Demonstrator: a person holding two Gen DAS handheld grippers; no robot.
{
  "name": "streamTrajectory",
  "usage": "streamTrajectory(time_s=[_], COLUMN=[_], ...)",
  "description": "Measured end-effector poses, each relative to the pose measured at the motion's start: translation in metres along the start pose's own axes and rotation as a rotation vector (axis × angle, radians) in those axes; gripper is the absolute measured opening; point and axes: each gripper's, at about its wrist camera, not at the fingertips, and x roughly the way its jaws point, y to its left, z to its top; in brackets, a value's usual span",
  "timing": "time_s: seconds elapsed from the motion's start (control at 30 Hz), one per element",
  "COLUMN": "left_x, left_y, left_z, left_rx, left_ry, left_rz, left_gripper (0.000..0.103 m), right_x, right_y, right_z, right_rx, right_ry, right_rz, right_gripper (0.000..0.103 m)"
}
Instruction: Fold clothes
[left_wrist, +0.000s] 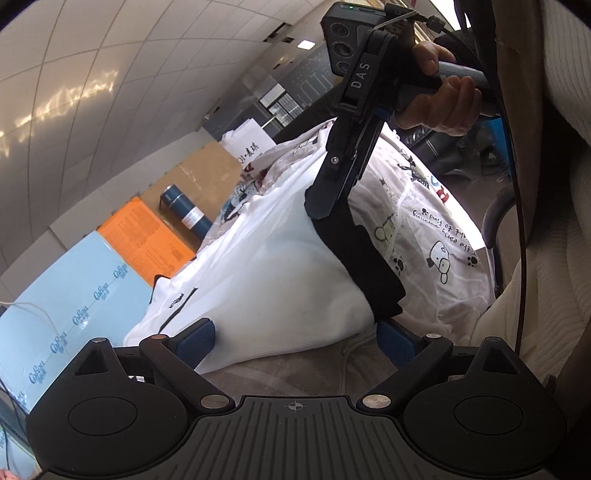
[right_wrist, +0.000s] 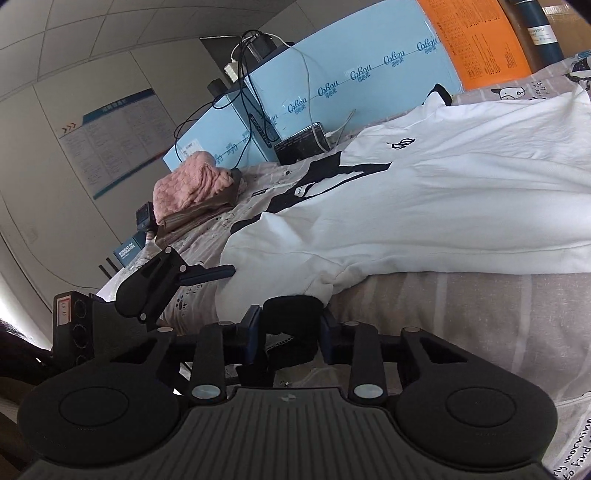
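A white sweatshirt with black trim (left_wrist: 266, 266) lies on a bed covered by a cartoon-print sheet (left_wrist: 436, 236); it also shows in the right wrist view (right_wrist: 443, 206). My left gripper (left_wrist: 295, 339) is open, its blue pads either side of the white sleeve end. My right gripper (right_wrist: 290, 325) is shut on the sweatshirt's black cuff (right_wrist: 291, 321). In the left wrist view the right gripper (left_wrist: 391, 310) comes down from above, held by a hand (left_wrist: 443, 99), gripping the black cuff (left_wrist: 369, 258).
A folded pink knit (right_wrist: 192, 188) lies on the bed at the far end. Blue boxes (right_wrist: 332, 92), an orange board (right_wrist: 480, 48), cables and a dark bottle (left_wrist: 184, 214) stand beside the bed. A beige padded surface (left_wrist: 546, 258) is at the right.
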Motion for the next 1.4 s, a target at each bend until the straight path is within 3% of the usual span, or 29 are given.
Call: streamTrajectory(time_s=[0.13,0.27,0.3,0.33,0.37,0.4,0.5,0.53,0.6,0.63,0.67,0.7,0.77,0.83,0.87,0.9,0.93,1.03,1.13,1.23,1.4], left_x=[0.007,0.004,0.002,0.001,-0.001,-0.004,-0.013,-0.014,-0.012,-0.012,-0.012,-0.013,-0.015,-0.013,-0.011,-0.008,-0.004,0.008,0.023,0.034,0.050], left_y=[-0.009,0.003,0.012,0.021,0.031,0.039,0.062,0.063,0.062,0.063,0.064,0.068,0.077,0.083,0.087,0.090,0.094,0.114,0.135,0.150,0.161], left_z=[0.002,0.014,0.017,0.019,0.022,0.022,0.022,0.021,0.019,0.017,0.015,0.014,0.011,0.013,0.014,0.016,0.017,0.020,0.022,0.019,0.004], left_rx=[0.029,-0.044,-0.094,-0.148,-0.201,-0.248,-0.383,-0.387,-0.375,-0.397,-0.423,-0.456,-0.526,-0.566,-0.585,-0.586,-0.585,-0.608,-0.643,-0.693,-0.764], left_ry=[-0.072,-0.181,-0.199,-0.215,-0.232,-0.241,-0.266,-0.256,-0.203,-0.201,-0.201,-0.227,-0.284,-0.308,-0.320,-0.307,-0.291,-0.245,-0.201,-0.183,-0.138], left_rz=[0.003,0.069,0.070,0.068,0.067,0.030,-0.093,-0.134,-0.197,-0.214,-0.230,-0.245,-0.275,-0.265,-0.259,-0.245,-0.230,-0.161,-0.050,0.018,0.022], left_gripper=[0.096,0.092,0.080,0.055,0.039,0.015,0.003,0.002,0.003,0.005,0.007,0.010,0.016,0.037,0.044,0.059,0.066,0.071,0.088,0.088,0.088], right_x=[0.002,-0.009,-0.012,-0.015,-0.017,-0.018,-0.020,-0.022,-0.035,-0.044,-0.053,-0.062,-0.083,-0.098,-0.100,-0.101,-0.099,-0.092,-0.073,-0.048,-0.009], right_y=[-0.006,-0.015,-0.016,-0.017,-0.016,-0.014,-0.006,-0.004,-0.002,-0.006,-0.009,-0.012,-0.029,-0.050,-0.062,-0.074,-0.084,-0.117,-0.150,-0.180,-0.221], right_z=[-0.001,0.007,0.009,0.011,0.013,0.013,0.010,0.007,0.005,0.009,0.012,0.016,0.032,0.053,0.065,0.078,0.090,0.127,0.161,0.191,0.217], right_rx=[0.083,0.221,0.247,0.267,0.266,0.253,0.207,0.186,0.134,0.125,0.117,0.108,0.120,0.158,0.178,0.191,0.192,0.197,0.227,0.255,0.253], right_ry=[-0.003,-0.091,-0.109,-0.126,-0.137,-0.137,-0.101,-0.091,-0.118,-0.155,-0.192,-0.229,-0.314,-0.366,-0.358,-0.348,-0.331,-0.276,-0.229,-0.197,-0.118], right_rz=[0.081,0.255,0.301,0.339,0.353,0.349,0.308,0.282,0.174,0.112,0.049,-0.013,-0.150,-0.302,-0.385,-0.453,-0.490,-0.593,-0.617,-0.658,-0.733], right_gripper=[0.012,0.008,0.007,0.007,0.007,0.007,0.007,0.007,0.011,0.020,0.038,0.045,0.047,0.049,0.051,0.051,0.051,0.060,0.060,0.060,0.060])
